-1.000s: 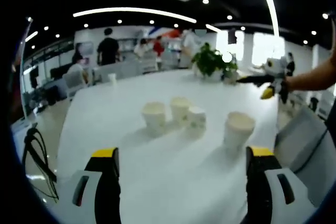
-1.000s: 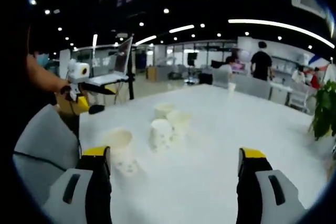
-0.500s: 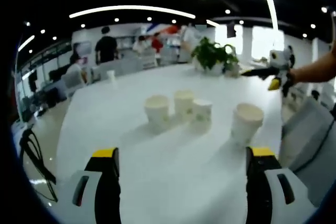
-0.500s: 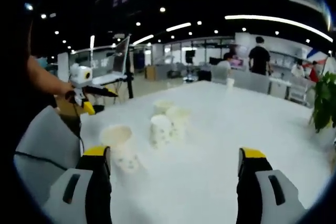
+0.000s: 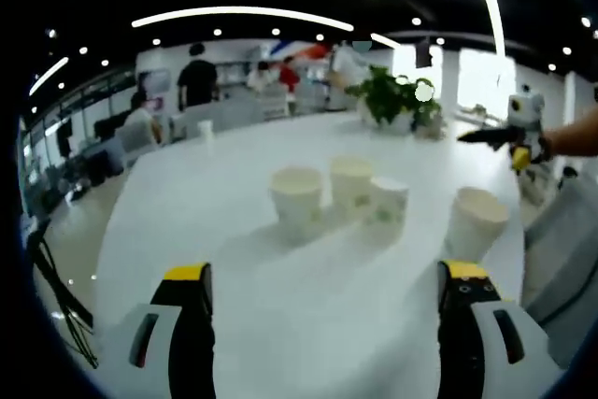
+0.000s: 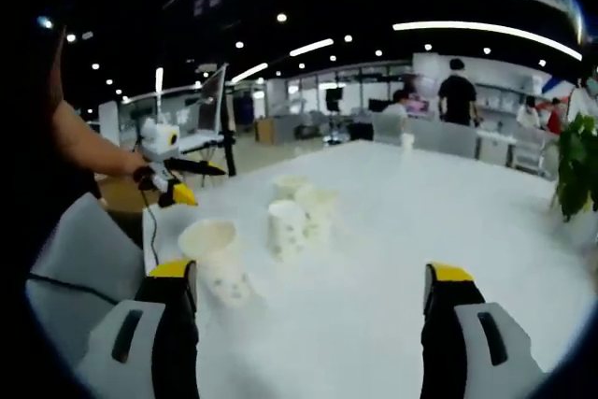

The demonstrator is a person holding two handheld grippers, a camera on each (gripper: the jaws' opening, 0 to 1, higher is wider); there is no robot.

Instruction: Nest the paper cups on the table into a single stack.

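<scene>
Several white paper cups stand upright on the white table (image 5: 234, 259). In the left gripper view a wide cup (image 5: 297, 198) sits left, a second cup (image 5: 351, 180) and a printed cup (image 5: 388, 203) are bunched beside it, and a lone cup (image 5: 476, 221) stands to the right. My left gripper (image 5: 322, 324) is open, short of them. In the right gripper view the lone cup (image 6: 213, 251) is nearest, close to my left jaw, with the printed cup (image 6: 288, 228) and others (image 6: 318, 209) behind. My right gripper (image 6: 308, 324) is open with nothing between its jaws. The other gripper (image 5: 514, 137) (image 6: 168, 165) is held by an arm off the table's side.
A potted plant (image 5: 392, 100) stands at the table's far end, also seen as the plant (image 6: 575, 161). A small far cup (image 5: 205, 128) sits near the opposite edge. Grey chair backs (image 6: 79, 249) are by the table's side. People stand in the background.
Both cameras have shifted: the cups sit further right and slightly nearer in the left gripper view. In the right gripper view the other gripper and arm have come closer to the table.
</scene>
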